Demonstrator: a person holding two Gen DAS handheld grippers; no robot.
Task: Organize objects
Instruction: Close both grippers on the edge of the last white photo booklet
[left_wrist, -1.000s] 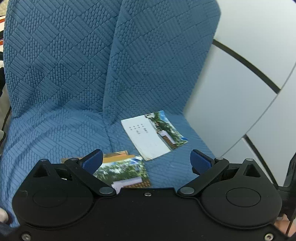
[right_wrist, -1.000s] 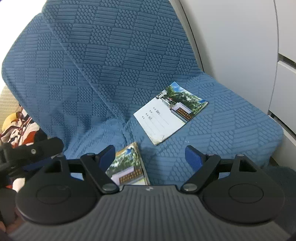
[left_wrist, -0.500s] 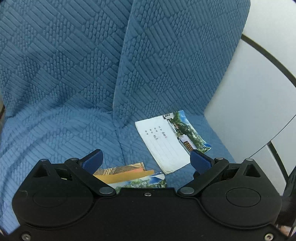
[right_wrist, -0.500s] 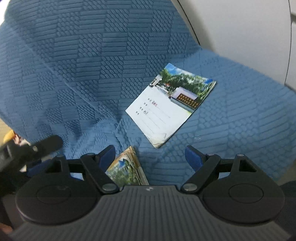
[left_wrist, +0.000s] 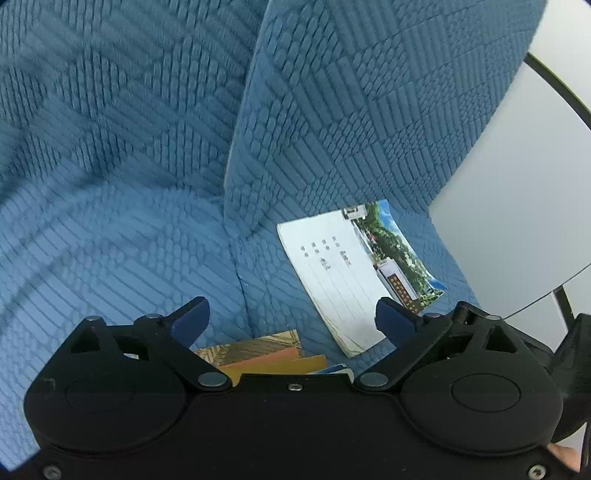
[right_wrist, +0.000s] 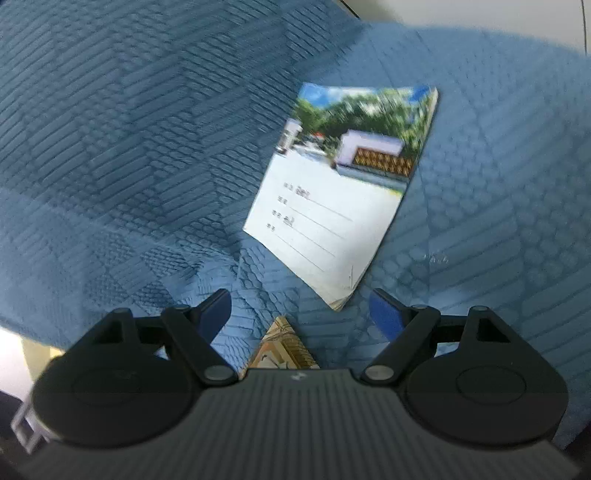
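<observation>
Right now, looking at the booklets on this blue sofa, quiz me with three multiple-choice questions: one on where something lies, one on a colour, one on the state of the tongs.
1. Where does the white booklet lie?
A. flat on the sofa seat
B. propped upright against the backrest
C. on the floor

2. What colour are the fingertips of the right tongs?
A. red
B. blue
C. yellow

3. What do the right tongs hold?
A. the white booklet
B. the brown booklet
C. nothing

Answers:
1 A, the booklet rests flat on the blue quilted seat, in front of the backrest.
2 B, both pads show blue at the ends of the black linkage.
3 C, the fingers stand wide apart, with only sofa fabric and the corner of the brown booklet showing below the gap, untouched.
</observation>
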